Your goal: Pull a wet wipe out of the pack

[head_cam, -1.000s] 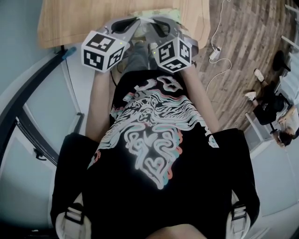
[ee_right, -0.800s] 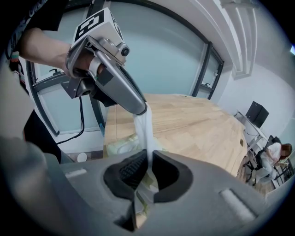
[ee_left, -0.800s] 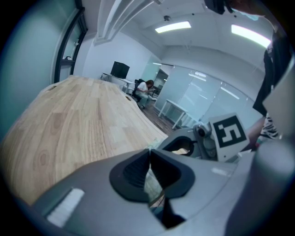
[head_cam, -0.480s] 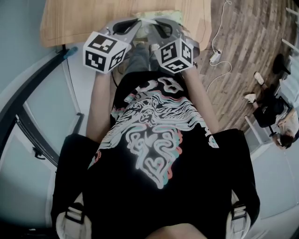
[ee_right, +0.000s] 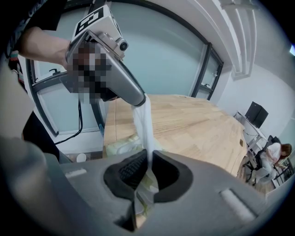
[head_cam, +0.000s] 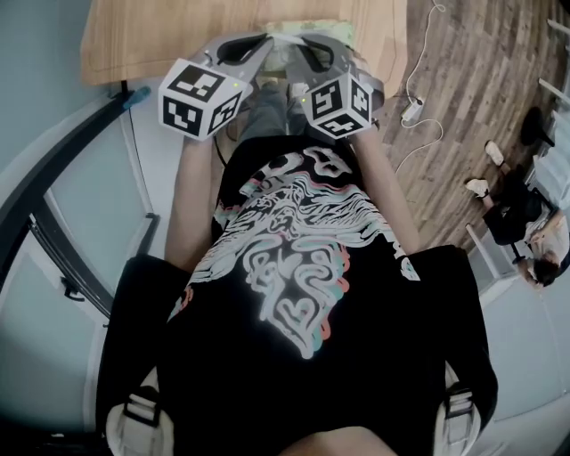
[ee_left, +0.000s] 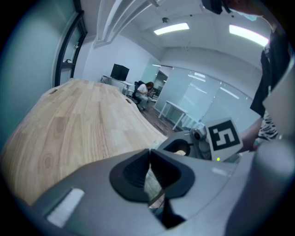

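Note:
The pale green wipe pack [ee_right: 123, 144] lies at the near edge of the wooden table [ee_right: 198, 129]. My right gripper [ee_right: 149, 169] is shut on a part of the pack, which shows crumpled between its dark pads. A white wet wipe [ee_right: 144, 124] stretches taut from those jaws up to my left gripper [ee_right: 139, 98], which is shut on its top end. In the left gripper view the left gripper [ee_left: 150, 161] has its pads together with a pale strip of wipe [ee_left: 152, 184] hanging below them. From the head view both grippers meet over the pack [head_cam: 307, 27], the left gripper [head_cam: 265, 43] beside the right gripper [head_cam: 292, 46].
The table [head_cam: 160, 36] runs away from the person, its bare top stretching far in the left gripper view. White cables [head_cam: 414, 107] lie on the plank floor to the right. A dark frame and glass wall [head_cam: 62, 214] stand at the left. People sit at distant desks [ee_left: 143, 92].

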